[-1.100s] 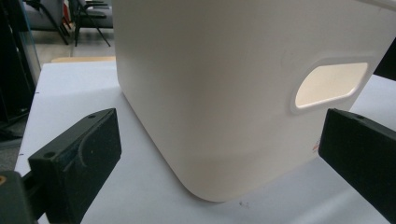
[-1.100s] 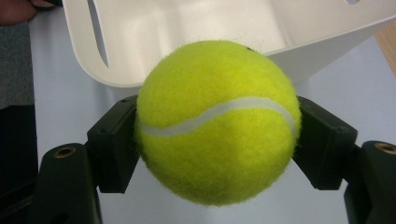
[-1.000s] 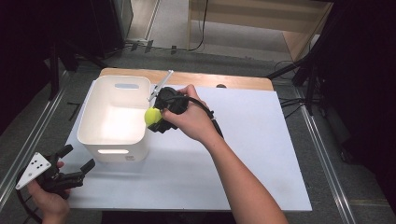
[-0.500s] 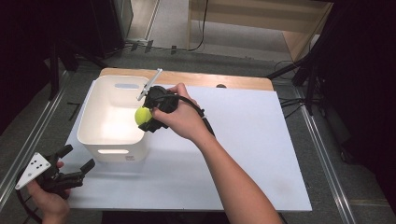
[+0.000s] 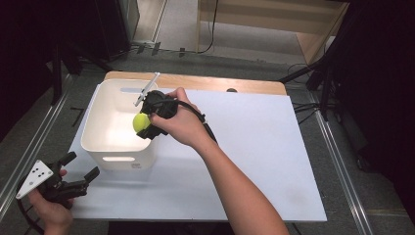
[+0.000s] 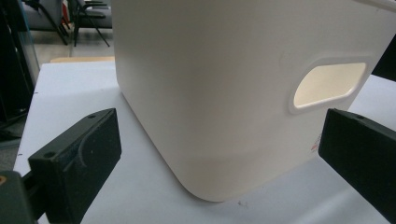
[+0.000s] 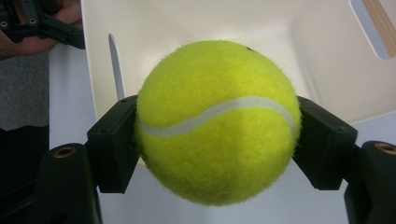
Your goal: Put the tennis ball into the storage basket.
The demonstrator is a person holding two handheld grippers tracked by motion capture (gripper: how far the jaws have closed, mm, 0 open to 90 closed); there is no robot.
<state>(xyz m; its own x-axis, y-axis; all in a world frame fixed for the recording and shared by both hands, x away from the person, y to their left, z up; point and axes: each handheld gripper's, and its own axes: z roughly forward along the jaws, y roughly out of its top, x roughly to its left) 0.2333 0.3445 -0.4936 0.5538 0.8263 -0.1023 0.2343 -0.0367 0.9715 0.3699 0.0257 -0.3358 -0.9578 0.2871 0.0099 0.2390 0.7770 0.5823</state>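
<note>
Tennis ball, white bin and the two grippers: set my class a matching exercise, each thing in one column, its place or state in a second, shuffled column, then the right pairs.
Things
1. tennis ball
2. white bin
3. left gripper
4. right gripper

Places or states
A. open, low at the table's near left corner, with nothing between its fingers
B. stands on the white table top, a slot handle in its near wall
C. clamped between two black fingers
D. shut, held over the bin's right rim

Pairs: 1-C, 2-B, 3-A, 4-D
</note>
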